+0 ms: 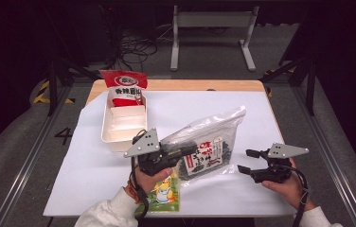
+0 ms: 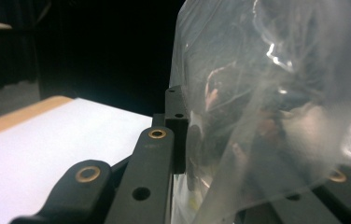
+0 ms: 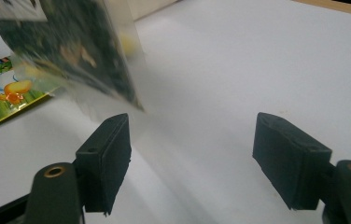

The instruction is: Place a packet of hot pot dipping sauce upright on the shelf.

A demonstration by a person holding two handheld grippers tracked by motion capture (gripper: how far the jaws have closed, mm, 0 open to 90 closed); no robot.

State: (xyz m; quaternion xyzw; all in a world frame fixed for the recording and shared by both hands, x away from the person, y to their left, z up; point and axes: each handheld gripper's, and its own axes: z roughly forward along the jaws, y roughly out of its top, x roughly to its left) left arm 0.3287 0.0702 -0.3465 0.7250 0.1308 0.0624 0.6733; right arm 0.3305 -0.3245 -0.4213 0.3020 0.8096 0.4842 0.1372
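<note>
While left tool [image 1: 178, 152] grips seaweed bag [image 1: 208, 142], lifted off counter [image 1: 261, 113], right tool [image 1: 244, 161] stands open, empty; box [image 1: 121, 124] placement pending, apparently.

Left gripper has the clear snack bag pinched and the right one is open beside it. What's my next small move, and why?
Probably carry the clear bag toward the white box. The left gripper is clamped on its edge and the bag is tilted up off the table, while the right gripper stands open and apart. The box's near compartments look empty, with the red packet standing at its far end.
</note>
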